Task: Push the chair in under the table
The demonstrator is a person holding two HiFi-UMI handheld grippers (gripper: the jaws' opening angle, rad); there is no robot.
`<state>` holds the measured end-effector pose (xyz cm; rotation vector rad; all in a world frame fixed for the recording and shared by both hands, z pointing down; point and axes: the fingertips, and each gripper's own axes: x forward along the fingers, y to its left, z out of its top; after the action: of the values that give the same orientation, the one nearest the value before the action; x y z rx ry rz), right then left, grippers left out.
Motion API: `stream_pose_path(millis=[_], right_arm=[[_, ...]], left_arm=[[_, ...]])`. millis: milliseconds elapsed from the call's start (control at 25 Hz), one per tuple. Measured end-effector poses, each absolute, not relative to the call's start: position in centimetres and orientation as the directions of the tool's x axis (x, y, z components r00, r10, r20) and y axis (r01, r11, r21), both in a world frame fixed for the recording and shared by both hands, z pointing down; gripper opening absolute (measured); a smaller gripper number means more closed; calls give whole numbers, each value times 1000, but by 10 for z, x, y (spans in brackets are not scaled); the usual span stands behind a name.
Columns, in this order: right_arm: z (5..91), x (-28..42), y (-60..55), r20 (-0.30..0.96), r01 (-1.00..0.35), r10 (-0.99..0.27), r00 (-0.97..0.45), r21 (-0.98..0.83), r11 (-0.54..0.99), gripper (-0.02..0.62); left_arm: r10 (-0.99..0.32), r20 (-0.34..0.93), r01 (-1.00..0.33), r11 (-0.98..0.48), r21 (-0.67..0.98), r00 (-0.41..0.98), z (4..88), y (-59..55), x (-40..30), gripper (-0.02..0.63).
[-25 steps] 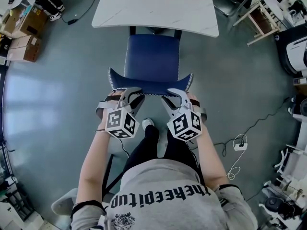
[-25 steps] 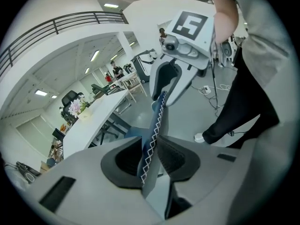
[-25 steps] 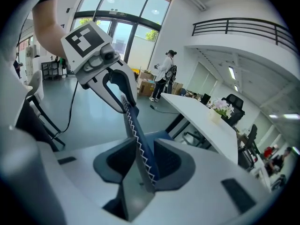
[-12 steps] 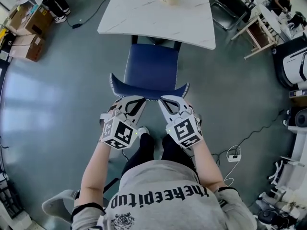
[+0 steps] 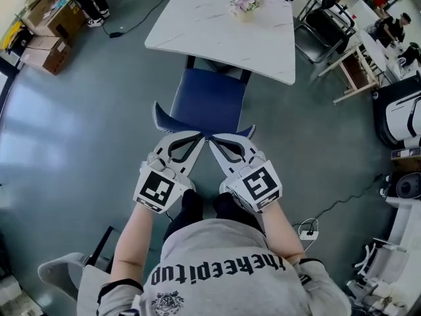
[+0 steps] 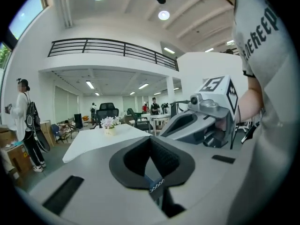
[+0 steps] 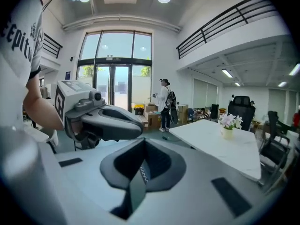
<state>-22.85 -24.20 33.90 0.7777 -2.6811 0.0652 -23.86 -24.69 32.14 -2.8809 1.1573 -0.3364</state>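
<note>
Head view: high up, looking steeply down past person onto chair, white surface beyond. Left gripper view: low, near level, close over own jaws, facing surface, right gripper alongside. Right gripper view: mirrored, left gripper alongside. All three share surface and flower vase.
</note>
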Motion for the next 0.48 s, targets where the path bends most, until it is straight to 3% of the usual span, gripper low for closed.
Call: stream_pose_path(millis=[480], right_arm=[[297, -218, -226, 217, -486, -474, -853, -2, 874, 11]], left_arm=[[-743, 75, -742, -669, -48, 665, 286, -227, -233, 15]])
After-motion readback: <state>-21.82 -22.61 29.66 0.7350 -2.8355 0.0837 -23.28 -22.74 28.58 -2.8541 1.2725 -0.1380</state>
